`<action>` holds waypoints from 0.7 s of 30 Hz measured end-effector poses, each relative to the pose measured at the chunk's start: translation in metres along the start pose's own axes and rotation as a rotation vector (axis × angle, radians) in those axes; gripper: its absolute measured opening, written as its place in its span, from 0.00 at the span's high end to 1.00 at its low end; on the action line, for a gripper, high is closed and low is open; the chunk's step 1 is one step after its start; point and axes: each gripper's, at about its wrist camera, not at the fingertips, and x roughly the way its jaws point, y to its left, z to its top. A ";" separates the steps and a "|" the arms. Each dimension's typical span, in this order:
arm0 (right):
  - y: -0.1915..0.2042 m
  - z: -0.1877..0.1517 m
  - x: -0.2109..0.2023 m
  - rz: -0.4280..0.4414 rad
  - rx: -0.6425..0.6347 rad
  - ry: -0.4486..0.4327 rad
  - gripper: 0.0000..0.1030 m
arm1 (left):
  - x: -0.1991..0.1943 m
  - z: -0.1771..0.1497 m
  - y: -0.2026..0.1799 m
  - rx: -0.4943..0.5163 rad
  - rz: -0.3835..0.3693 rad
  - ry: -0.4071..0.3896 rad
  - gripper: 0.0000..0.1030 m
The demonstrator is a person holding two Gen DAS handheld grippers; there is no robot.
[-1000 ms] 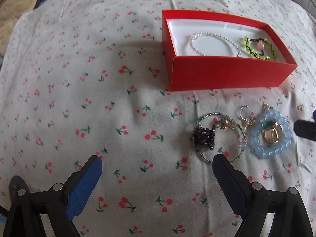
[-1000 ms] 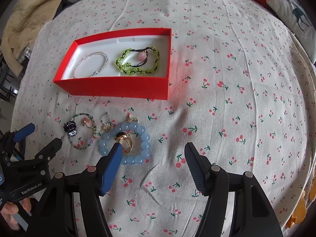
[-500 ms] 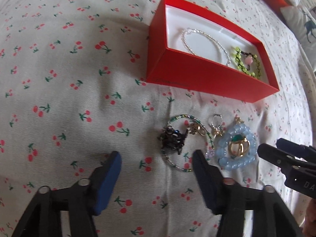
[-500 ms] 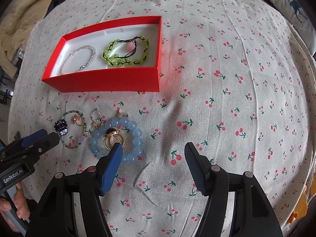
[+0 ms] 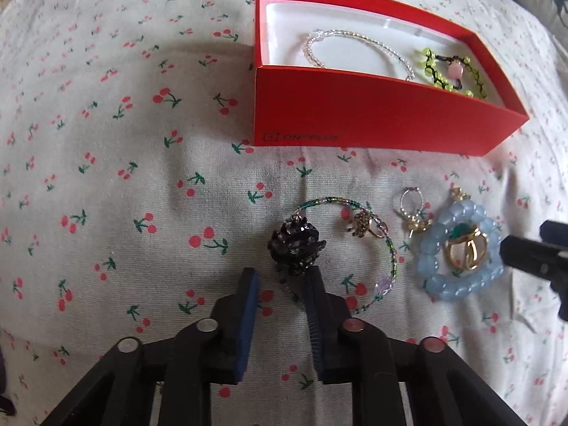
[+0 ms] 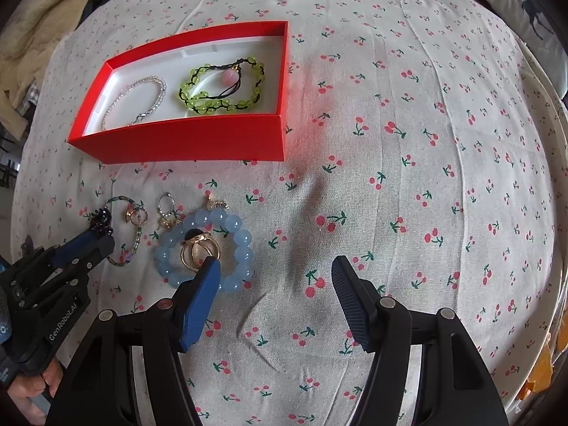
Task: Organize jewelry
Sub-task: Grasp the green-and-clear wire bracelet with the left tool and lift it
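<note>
The left wrist view sits low and close over the loose jewelry, facing the red box [image 5: 372, 113]. The right wrist view looks down from higher and farther right, taking in more bedspread [image 6: 408, 177]. Both share the box and the blue bead bracelet [image 5: 458, 285].

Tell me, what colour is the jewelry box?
Red outside, white inside: the box shows best in the right wrist view.

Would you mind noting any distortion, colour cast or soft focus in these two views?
Left wrist view: fisheye bows the red box, and the left gripper looks soft up close. Right wrist view: dark vignette at the corners, the cloth bulges like a dome, with a reddish cast beside the box.
</note>
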 end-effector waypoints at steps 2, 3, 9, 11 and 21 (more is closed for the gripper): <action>-0.002 0.003 0.002 -0.005 0.014 -0.001 0.34 | 0.000 -0.001 -0.004 0.024 0.022 -0.008 0.93; -0.003 0.004 0.003 -0.008 0.020 -0.001 0.34 | 0.000 -0.002 -0.004 0.033 0.032 -0.011 0.95; 0.002 0.009 0.016 -0.023 0.018 0.015 0.34 | -0.004 -0.011 -0.004 0.075 0.061 -0.024 0.98; 0.006 0.007 0.020 -0.047 0.003 0.011 0.34 | -0.005 -0.015 -0.002 0.083 0.067 -0.027 0.98; 0.026 0.002 0.027 -0.124 -0.064 -0.028 0.35 | -0.010 -0.028 -0.001 0.131 0.098 -0.045 0.98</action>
